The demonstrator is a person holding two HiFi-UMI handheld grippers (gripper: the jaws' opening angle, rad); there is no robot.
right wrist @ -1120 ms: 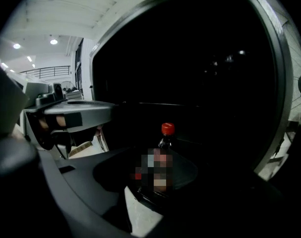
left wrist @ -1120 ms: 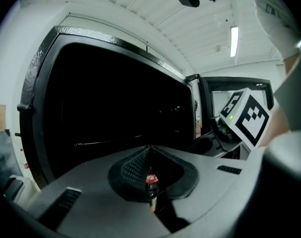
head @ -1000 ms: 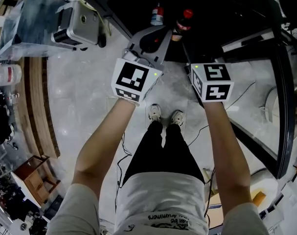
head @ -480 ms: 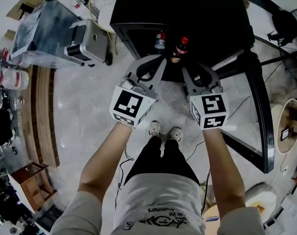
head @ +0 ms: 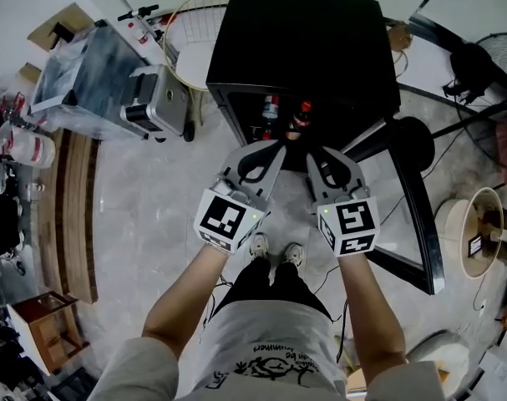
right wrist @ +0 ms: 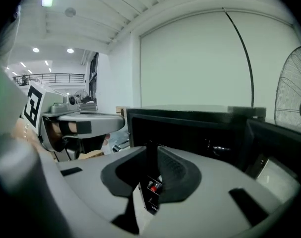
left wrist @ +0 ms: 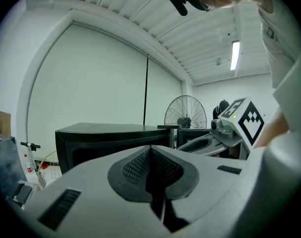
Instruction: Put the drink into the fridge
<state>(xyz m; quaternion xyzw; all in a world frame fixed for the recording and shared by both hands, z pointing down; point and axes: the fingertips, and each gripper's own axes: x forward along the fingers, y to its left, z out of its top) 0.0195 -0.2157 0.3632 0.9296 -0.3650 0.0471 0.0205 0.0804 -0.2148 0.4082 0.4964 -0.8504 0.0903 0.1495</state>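
Head view: the dark red-capped drink bottle (head: 302, 117) stands inside the open black box-shaped fridge (head: 303, 40), just beside a small red-and-white drink container (head: 271, 107). The left tongs (head: 279, 144) and right tongs (head: 311, 149) hang in front of the opening, touching neither.

Left gripper view: left tongs pressed together, empty.

Right gripper view: right tongs have just been closing (thin gap left, nothing gripped), pointing into the fridge.
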